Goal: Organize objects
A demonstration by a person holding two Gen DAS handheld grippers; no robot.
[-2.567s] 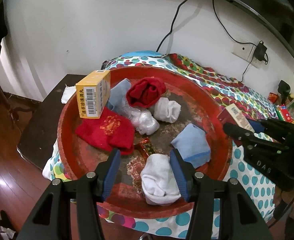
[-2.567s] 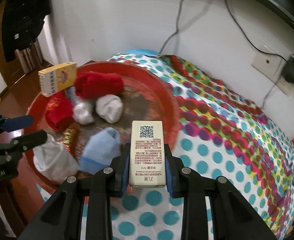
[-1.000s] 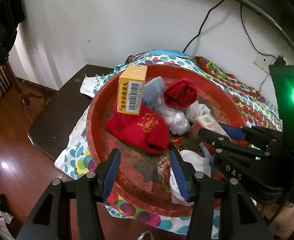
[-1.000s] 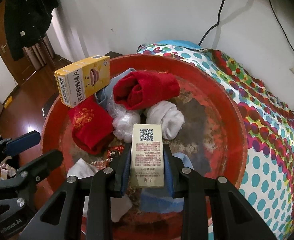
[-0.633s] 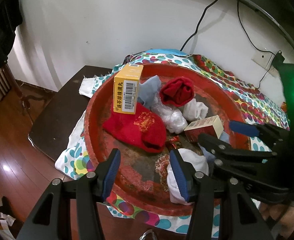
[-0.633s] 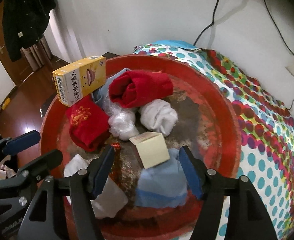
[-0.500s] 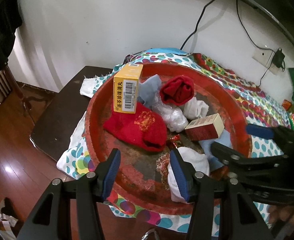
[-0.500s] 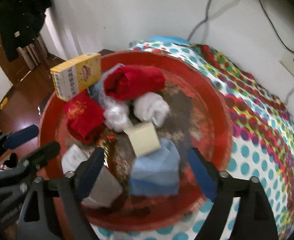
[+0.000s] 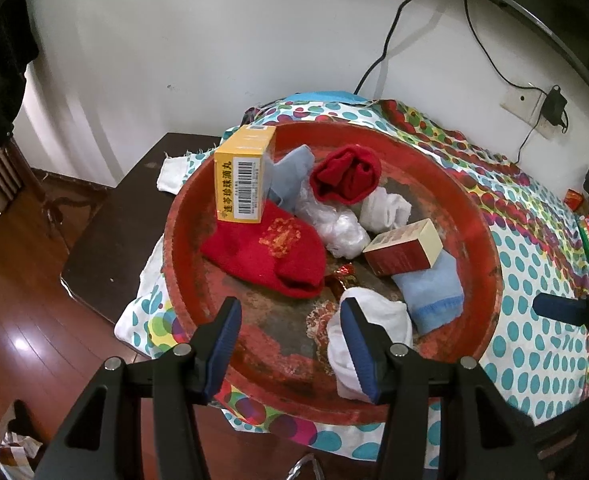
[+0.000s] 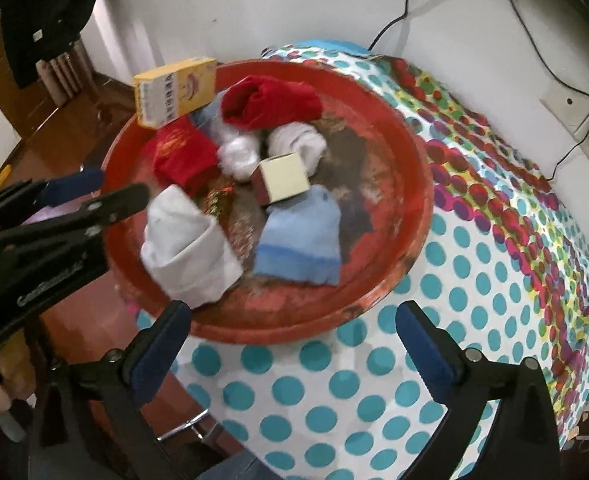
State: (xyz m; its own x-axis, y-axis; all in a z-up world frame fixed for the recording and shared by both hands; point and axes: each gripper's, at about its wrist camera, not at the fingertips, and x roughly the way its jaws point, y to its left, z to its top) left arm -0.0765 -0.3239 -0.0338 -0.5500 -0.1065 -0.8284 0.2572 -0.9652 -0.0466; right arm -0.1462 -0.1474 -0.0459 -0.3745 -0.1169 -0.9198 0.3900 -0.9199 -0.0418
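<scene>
Small box (image 9: 404, 247): lying tilted in the red tray (image 9: 490, 256), cream end face up, dark-red side showing; leaning on the blue sock (image 9: 430, 290), just beside the white sock roll (image 9: 386, 210).
Tray contents: yellow box (image 9: 243, 174) standing at the far-left rim; flat red sock (image 9: 266, 250) lying under its foot; rolled red sock (image 9: 346, 176) sitting toward the back; clear plastic wad (image 9: 336, 224) sitting mid-tray; large white sock (image 10: 188, 246) lying at the near rim.
Tray: resting on the polka-dot cloth (image 10: 474, 300).
Right gripper (image 10: 292, 344): jaws opening, standing wide, gripping nothing; hovering over the cloth at the tray's near rim, apart from the small box.
Left gripper (image 9: 290, 344): jaws part-spread, pinching nothing; hanging over the near rim, right finger overlapping the large white sock in view, contact not discernible.
</scene>
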